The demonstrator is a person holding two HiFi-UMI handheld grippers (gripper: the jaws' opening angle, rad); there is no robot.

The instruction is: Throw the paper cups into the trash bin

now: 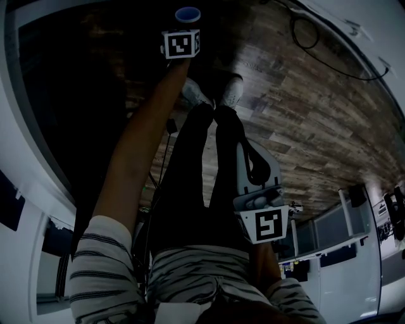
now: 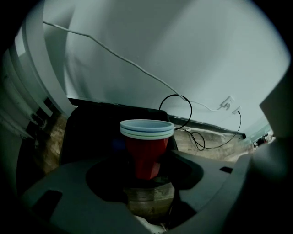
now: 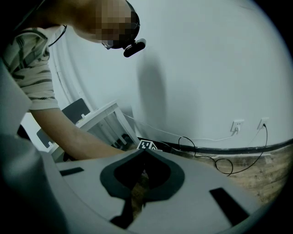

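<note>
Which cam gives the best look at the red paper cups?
Left gripper view: the red paper cups stand full-height between the jaws of the left hand-held gripper. Head view shows only their rim; right gripper view shows none.

No word, brand, label or number can be read on anything in these views.

The cups [image 2: 146,157] are red with pale blue rims. The bin [image 2: 91,132] is black. The floor [image 1: 304,95] is brown wood-grain, the shirt [image 1: 101,266] grey-and-white striped, the wall [image 2: 183,55] white.
</note>
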